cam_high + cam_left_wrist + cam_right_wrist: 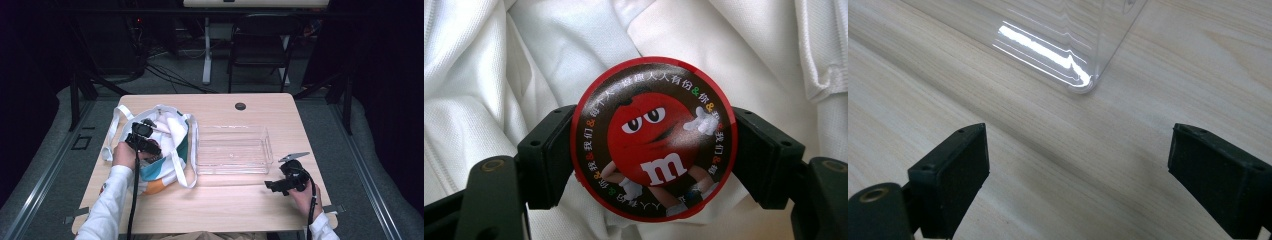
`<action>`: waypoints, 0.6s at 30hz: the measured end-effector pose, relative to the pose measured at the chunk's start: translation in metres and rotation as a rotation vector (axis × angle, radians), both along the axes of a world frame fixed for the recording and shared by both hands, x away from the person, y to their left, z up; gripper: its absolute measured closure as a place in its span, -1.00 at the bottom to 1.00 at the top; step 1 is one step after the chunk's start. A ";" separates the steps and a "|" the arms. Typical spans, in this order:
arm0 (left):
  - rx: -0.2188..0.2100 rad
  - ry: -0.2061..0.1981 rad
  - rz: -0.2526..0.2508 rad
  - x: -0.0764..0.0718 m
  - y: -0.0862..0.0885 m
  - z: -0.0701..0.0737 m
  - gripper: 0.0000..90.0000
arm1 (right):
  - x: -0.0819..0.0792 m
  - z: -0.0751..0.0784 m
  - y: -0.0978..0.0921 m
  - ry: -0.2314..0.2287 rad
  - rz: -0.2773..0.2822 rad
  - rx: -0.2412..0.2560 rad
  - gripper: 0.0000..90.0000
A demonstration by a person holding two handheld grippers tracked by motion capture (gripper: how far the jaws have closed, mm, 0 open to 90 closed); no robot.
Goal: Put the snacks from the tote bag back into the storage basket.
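Pale wood-grain bench (220,200) carries everything I see, its far edge marked by a small dark round grommet. Largest item on it is the white fabric tote bag with teal and orange patches (167,150), slumped at the left side with its straps trailing onto the wood. Just beside it, toward the middle, sits the clear rectangular plastic tray (234,150); its rounded near corner catches a bright glare in my right gripper view. My left tool (145,141) is down over the bag's mouth, and in the left gripper view its jaws clamp either side of a round red-rimmed M&M's tin lid with a red cartoon character (654,137), held face-up against the white cloth of the bag. My right tool (282,185) hangs low over bare bench near the tray's right near corner, not touching it, jaws spread wide with nothing between them but wood grain.
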State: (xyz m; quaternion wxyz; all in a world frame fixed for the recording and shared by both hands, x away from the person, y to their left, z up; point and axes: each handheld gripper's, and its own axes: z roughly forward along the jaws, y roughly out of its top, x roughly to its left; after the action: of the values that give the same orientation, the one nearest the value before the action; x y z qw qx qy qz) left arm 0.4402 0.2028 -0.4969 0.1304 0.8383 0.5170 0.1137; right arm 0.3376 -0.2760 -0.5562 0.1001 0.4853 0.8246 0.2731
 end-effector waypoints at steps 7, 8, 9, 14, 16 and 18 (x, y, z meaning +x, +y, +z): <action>-0.008 -0.016 0.000 -0.002 0.001 0.005 -0.43 | 0.000 0.000 0.000 0.001 -0.003 -0.001 -0.80; -0.009 -0.021 -0.002 -0.003 0.001 0.005 -0.43 | 0.000 0.000 0.000 0.001 -0.003 -0.001 -0.80; -0.011 -0.015 -0.004 -0.003 0.002 0.007 -0.43 | 0.000 0.000 0.000 0.001 -0.003 -0.002 -0.80; -0.015 -0.026 -0.007 -0.004 0.005 0.011 -0.43 | 0.000 0.000 0.000 0.001 -0.003 -0.003 -0.80; -0.016 -0.026 -0.008 -0.004 0.006 0.012 -0.43 | 0.000 0.000 0.000 0.001 -0.003 -0.002 -0.80; -0.018 -0.031 -0.007 -0.005 0.007 0.014 -0.43 | 0.000 0.000 0.000 0.001 -0.004 -0.003 -0.80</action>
State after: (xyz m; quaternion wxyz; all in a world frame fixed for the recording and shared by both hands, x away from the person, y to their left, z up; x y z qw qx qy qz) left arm 0.4355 0.2093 -0.4827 0.1462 0.8371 0.5130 0.1215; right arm 0.3375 -0.2762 -0.5559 0.1010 0.4868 0.8242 0.2712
